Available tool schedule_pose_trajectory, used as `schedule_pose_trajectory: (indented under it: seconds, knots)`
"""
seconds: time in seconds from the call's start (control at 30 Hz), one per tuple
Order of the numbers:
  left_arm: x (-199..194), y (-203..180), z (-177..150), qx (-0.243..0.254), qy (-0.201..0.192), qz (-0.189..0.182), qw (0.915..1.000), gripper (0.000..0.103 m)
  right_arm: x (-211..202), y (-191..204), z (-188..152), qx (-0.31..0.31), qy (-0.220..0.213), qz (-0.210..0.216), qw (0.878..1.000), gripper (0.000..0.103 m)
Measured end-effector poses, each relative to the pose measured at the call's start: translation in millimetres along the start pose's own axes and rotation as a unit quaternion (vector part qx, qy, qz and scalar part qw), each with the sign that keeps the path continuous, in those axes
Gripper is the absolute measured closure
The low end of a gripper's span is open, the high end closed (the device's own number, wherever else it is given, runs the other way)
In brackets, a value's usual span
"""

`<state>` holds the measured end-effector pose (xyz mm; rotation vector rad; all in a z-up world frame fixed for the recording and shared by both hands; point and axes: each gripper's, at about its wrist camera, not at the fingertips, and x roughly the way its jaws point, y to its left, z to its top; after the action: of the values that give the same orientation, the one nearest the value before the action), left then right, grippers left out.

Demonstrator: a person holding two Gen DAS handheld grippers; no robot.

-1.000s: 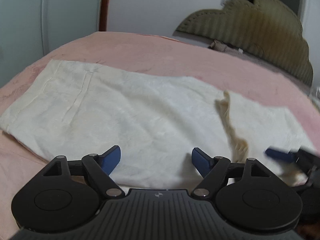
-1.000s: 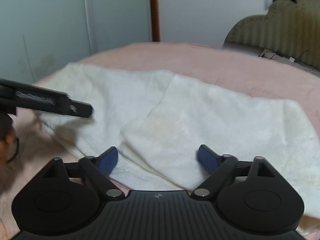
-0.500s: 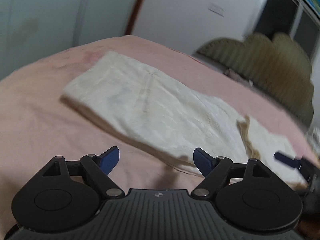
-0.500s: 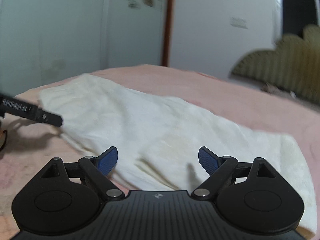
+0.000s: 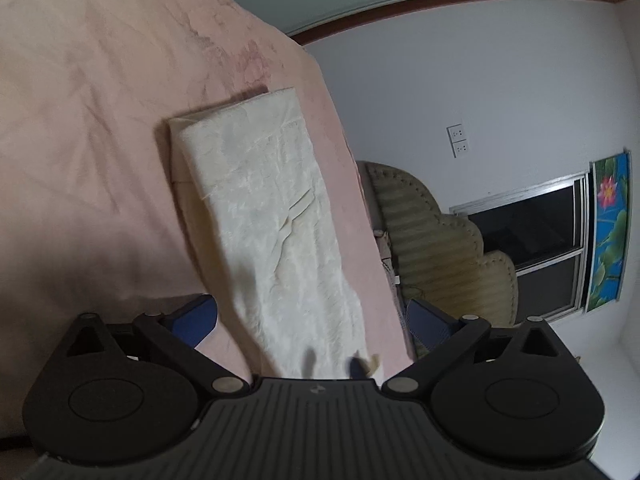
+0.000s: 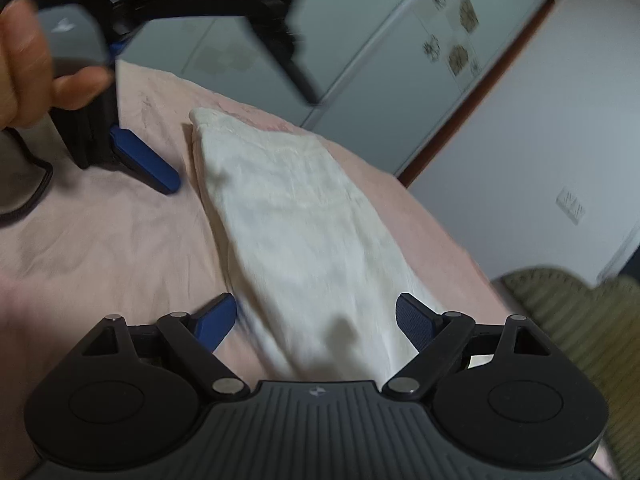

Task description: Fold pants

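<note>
The cream-white pants lie folded in a long strip on the pink bedspread. They also show in the right wrist view. My left gripper is open and empty, lifted above the near end of the strip, its view rolled sideways. My right gripper is open and empty above the near end of the pants. The left gripper shows in the right wrist view, one blue finger close to the bedspread left of the pants, with the person's hand on it.
An olive padded headboard stands at the bed's far side, also in the right wrist view. A white wall with sockets, a dark window and wardrobe doors surround the bed.
Both grippers have lifted away from the pants and rolled sideways; the left gripper has swung to the left of the strip. The pants lie still.
</note>
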<state>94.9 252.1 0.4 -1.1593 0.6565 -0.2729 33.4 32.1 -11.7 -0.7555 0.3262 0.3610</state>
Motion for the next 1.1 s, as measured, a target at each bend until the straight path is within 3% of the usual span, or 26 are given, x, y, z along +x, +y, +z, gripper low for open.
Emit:
schedule_pose_trajectory:
  seconds: [0.07, 0.17, 0.33, 0.47, 0.73, 0.9, 1.1]
  knots:
    - [8.9, -2.3, 2.4, -0.004, -0.005, 0.003, 1.0, 0.0, 8.1, 0.0, 5.1, 0.007, 0.004, 0.024, 1.0, 0.062]
    - [18.7, -8.3, 3.1, 0.008, -0.009, 0.005, 0.9999, 0.0, 12.9, -15.0, 7.7, 0.061, 0.0, 0.046, 0.997, 0.074]
    - [30.8, -14.1, 2.9, 0.031, -0.012, 0.021, 0.9992, 0.0, 9.2, -66.1, 2.0, 0.213, -0.014, 0.09, 0.973, 0.075]
    - [32.6, -20.2, -3.7, 0.061, -0.013, 0.035, 0.9975, 0.001, 10.2, -78.6, -2.6, 0.264, -0.015, 0.112, 0.958, 0.075]
    - [37.9, -14.5, 14.8, 0.017, -0.025, 0.033, 0.999, 0.001, 14.3, -77.4, -7.3, 0.269, -0.006, 0.13, 0.954, 0.075]
    - [43.0, -14.8, 19.7, 0.037, -0.022, 0.039, 0.9983, 0.001, 18.5, -77.6, -9.7, 0.273, 0.003, 0.141, 0.952, 0.075]
    - [43.0, -18.7, 12.5, 0.077, -0.024, 0.055, 0.9952, 0.001, 15.4, -69.0, -7.4, 0.257, 0.006, 0.137, 0.957, 0.075]
